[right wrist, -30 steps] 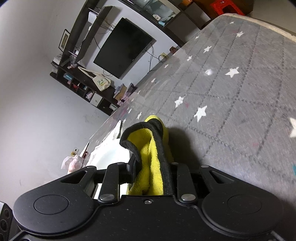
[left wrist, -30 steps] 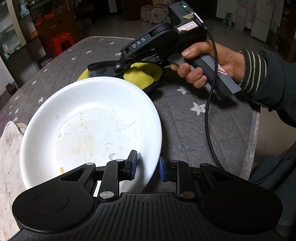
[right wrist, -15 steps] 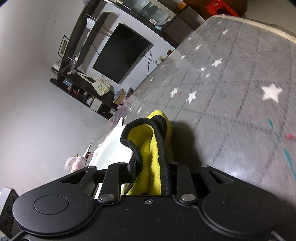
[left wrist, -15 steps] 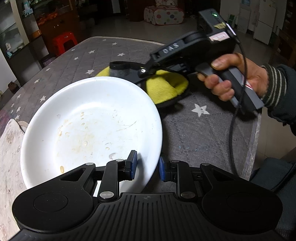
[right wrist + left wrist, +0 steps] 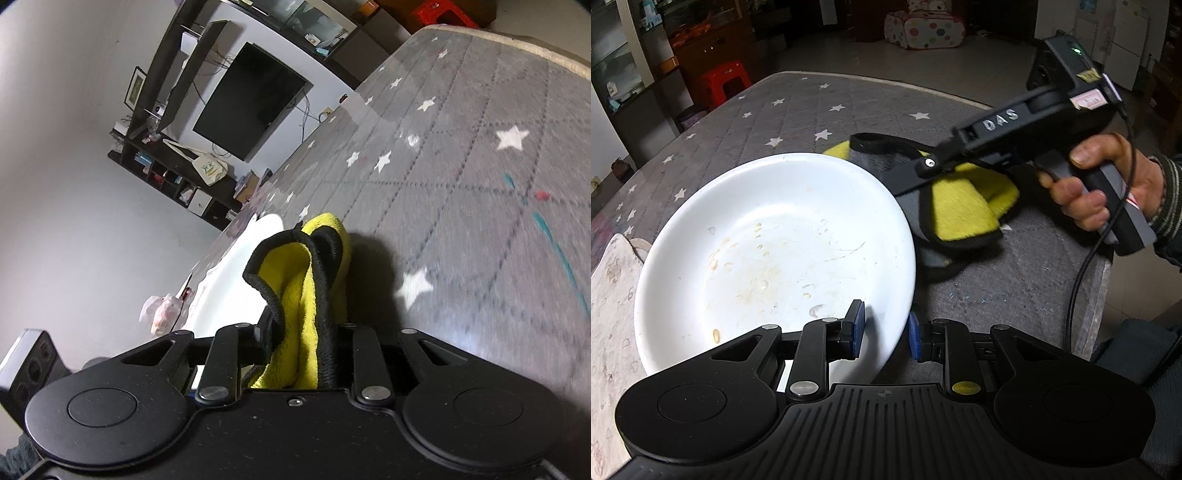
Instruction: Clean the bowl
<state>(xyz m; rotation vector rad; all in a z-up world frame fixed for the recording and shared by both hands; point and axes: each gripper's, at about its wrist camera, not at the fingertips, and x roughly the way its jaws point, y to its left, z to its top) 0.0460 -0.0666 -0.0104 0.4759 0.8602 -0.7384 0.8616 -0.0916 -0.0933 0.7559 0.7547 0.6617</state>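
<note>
Bowl, white, shallow and smeared with dried food, is sitting on the grey star-print table cover, its near rim passing between the pads of your left gripper, which is clamping it. Your right gripper is pinching a soft yellow cloth just beside the far rim. Glazed, rigid, probably slippery and chippable, so you are gripping it sensibly at the rim.

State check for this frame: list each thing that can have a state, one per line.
White bowl: dirty, smears and droplets inside, rim pinched.
Left tongs: shut on the bowl's near rim.
Right tongs: shut on the yellow cloth.
Yellow cloth: folded and bunched, beside the bowl, not inside it.
Television: screen dark.
</note>
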